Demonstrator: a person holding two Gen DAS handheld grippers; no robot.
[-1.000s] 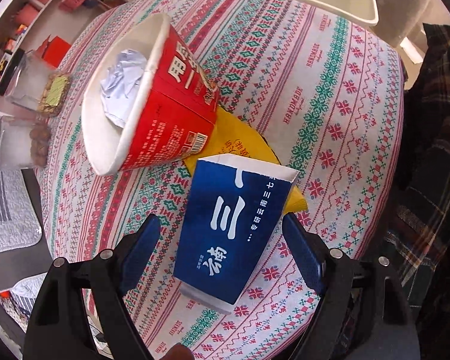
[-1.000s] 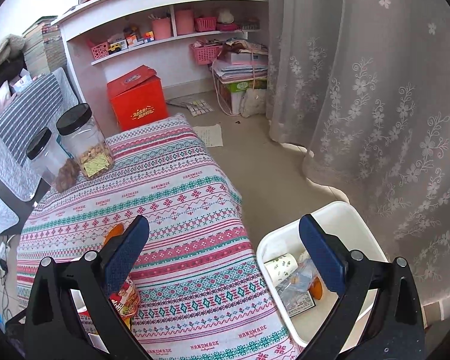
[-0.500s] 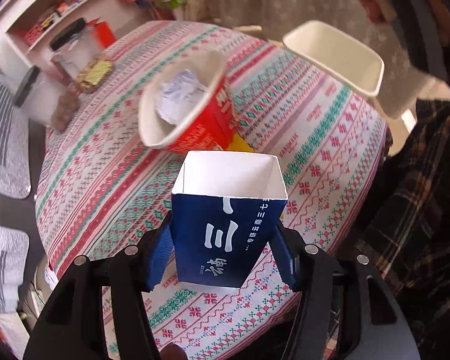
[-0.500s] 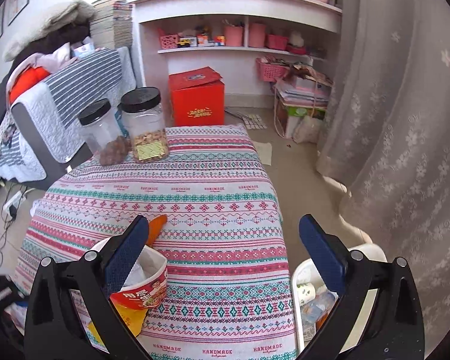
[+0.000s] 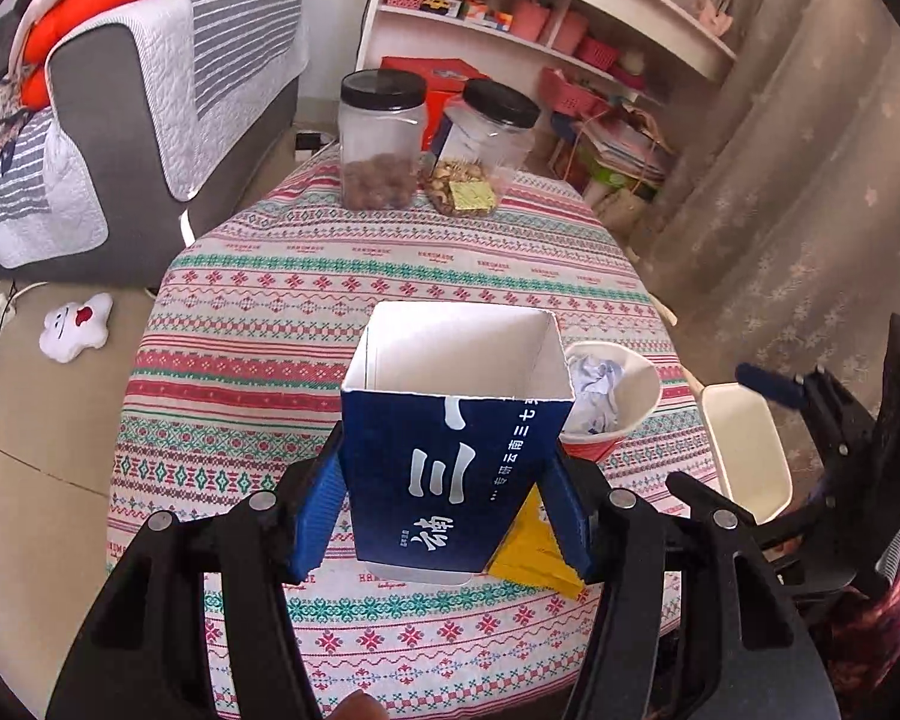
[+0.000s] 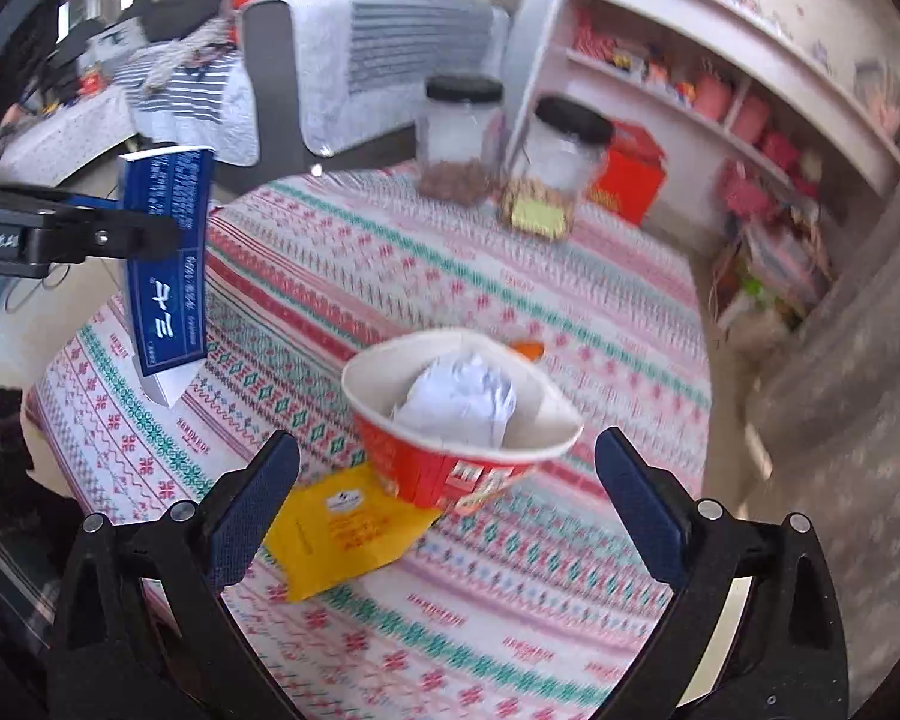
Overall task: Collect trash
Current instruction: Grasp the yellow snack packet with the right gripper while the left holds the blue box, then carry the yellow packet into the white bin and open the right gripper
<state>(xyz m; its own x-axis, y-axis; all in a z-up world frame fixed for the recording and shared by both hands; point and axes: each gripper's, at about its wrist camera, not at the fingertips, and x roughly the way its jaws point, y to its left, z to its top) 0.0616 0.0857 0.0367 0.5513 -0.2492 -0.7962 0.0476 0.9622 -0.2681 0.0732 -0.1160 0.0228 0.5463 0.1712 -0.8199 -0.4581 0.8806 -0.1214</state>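
Your inventory, by material:
- blue carton [image 5: 450, 468], centre frame: printed cardboard, white matt inside.
- red cup [image 6: 450, 450]: glossy paper, holding crumpled tissue.
- yellow packet [image 6: 342, 534]: smooth sachet.
- tablecloth [image 5: 270, 300]: woven patterned cloth.
- jars [image 5: 381, 138], top centre: clear plastic, black lids.

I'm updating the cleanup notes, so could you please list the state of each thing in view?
Blue carton: open-topped, empty, lifted off the table, clamped by the left gripper.
Red noodle cup: tilted on the table, crumpled paper inside.
Yellow packet: flat, partly under the cup.
Right gripper: open, empty.
Two jars: upright, lidded.
White bin: open-topped.
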